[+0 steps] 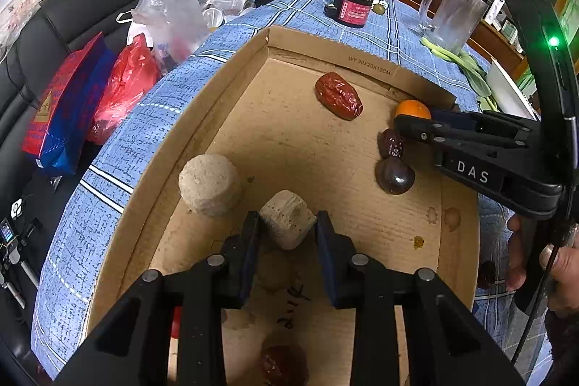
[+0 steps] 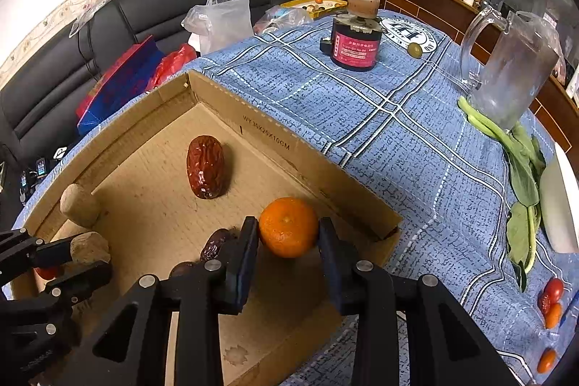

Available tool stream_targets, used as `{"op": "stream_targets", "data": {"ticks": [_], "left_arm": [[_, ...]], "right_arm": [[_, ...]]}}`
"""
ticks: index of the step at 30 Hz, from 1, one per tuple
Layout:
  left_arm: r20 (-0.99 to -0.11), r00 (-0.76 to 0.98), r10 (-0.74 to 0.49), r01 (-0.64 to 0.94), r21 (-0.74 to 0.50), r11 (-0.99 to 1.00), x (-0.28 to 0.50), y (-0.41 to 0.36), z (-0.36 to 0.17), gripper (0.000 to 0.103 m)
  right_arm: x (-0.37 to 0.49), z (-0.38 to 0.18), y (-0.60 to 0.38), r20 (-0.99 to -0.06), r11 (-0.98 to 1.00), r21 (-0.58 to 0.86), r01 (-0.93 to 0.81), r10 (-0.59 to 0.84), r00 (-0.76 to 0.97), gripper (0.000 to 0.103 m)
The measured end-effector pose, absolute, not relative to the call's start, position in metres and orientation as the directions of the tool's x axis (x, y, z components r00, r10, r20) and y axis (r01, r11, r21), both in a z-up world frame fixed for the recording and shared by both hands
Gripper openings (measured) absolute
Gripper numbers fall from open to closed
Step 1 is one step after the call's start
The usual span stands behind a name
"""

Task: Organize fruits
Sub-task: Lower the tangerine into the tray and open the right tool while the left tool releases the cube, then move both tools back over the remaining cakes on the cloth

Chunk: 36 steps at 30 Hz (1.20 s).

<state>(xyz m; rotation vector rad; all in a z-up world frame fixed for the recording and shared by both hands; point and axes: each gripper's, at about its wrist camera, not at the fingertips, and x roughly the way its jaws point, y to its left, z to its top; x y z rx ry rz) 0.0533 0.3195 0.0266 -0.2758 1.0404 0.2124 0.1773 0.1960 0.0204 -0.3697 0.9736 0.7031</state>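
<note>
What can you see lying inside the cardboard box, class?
Inside the cardboard box: a big red date, an orange in the right gripper, two pale lumps, one in the left gripper, and dark fruits. The grippers hide the near floor.

Bright, even indoor light, perhaps from a far window; soft shadows, sharp centres, strongly bowed, dark-cornered edges.

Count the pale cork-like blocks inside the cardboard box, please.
2. One block sits between the left tongs; the other block stands just beside it, near the box wall. More may be hidden.
</note>
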Motion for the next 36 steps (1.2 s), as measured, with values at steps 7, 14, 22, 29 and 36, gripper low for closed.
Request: {"op": "stream_targets", "data": {"ticks": [7, 14, 22, 29, 36], "left_arm": [[-0.872, 0.488, 0.042, -0.297, -0.12, 0.947, 0.051, 0.318, 0.027, 0.034], [-0.869, 0.492, 0.049, -0.299, -0.116, 0.947, 0.048, 0.316, 0.031, 0.042], [-0.86, 0.504, 0.078, -0.307, -0.095, 0.947, 0.038, 0.311, 0.04, 0.049], [-0.85, 0.517, 0.104, -0.334, -0.088, 0.939, 0.024, 0.31, 0.05, 0.057], [-0.841, 0.525, 0.131, -0.352, -0.074, 0.933, 0.007, 0.304, 0.057, 0.058]], "right_arm": [[0.175, 0.024, 0.192, -0.844, 0.731, 0.002, -0.683, 0.367, 0.391, 0.05], [0.171, 0.031, 0.187, -0.84, 0.737, -0.003, -0.676, 0.365, 0.402, 0.05], [0.157, 0.042, 0.176, -0.832, 0.742, -0.004, -0.671, 0.369, 0.414, 0.05], [0.142, 0.053, 0.16, -0.827, 0.749, -0.001, -0.662, 0.372, 0.422, 0.05], [0.123, 0.059, 0.137, -0.828, 0.761, 0.016, -0.648, 0.373, 0.418, 0.05]]}}
